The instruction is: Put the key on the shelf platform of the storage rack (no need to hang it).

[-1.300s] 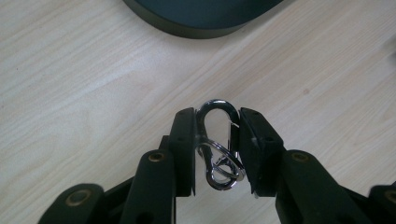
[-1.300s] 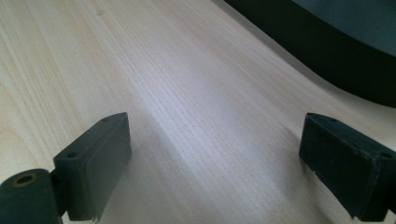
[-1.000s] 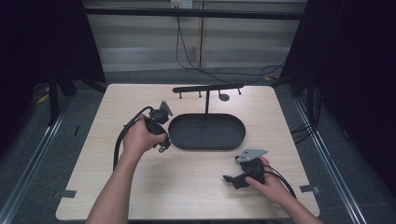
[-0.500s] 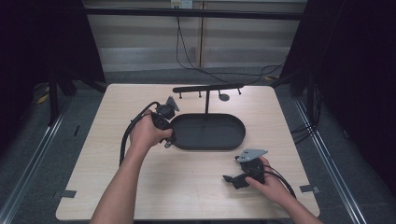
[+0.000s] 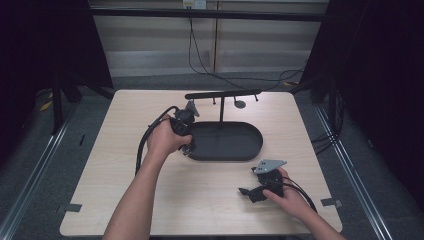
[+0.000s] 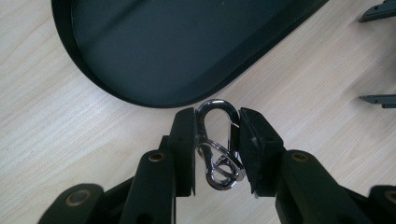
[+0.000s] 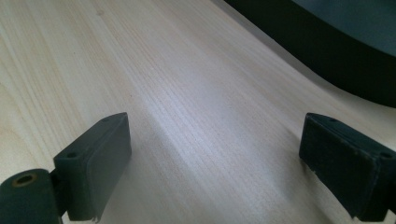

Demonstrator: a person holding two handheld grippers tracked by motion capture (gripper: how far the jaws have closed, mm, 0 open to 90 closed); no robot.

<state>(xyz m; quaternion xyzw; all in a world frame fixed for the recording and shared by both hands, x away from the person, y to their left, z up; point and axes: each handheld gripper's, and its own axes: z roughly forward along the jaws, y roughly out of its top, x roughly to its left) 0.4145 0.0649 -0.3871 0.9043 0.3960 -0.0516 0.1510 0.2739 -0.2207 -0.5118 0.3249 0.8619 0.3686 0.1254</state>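
Curtained lab rig, wooden table (image 5: 150,200)

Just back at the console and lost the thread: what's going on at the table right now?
A person works with a gripper in each hand. The left gripper is shut on a silver carabiner with small rings on it, held just beside the rim of the black oval tray, above the wooden table. A T-shaped stand rises from the tray. The right gripper sits low over bare table near the front right, jaws wide open and holding nothing.
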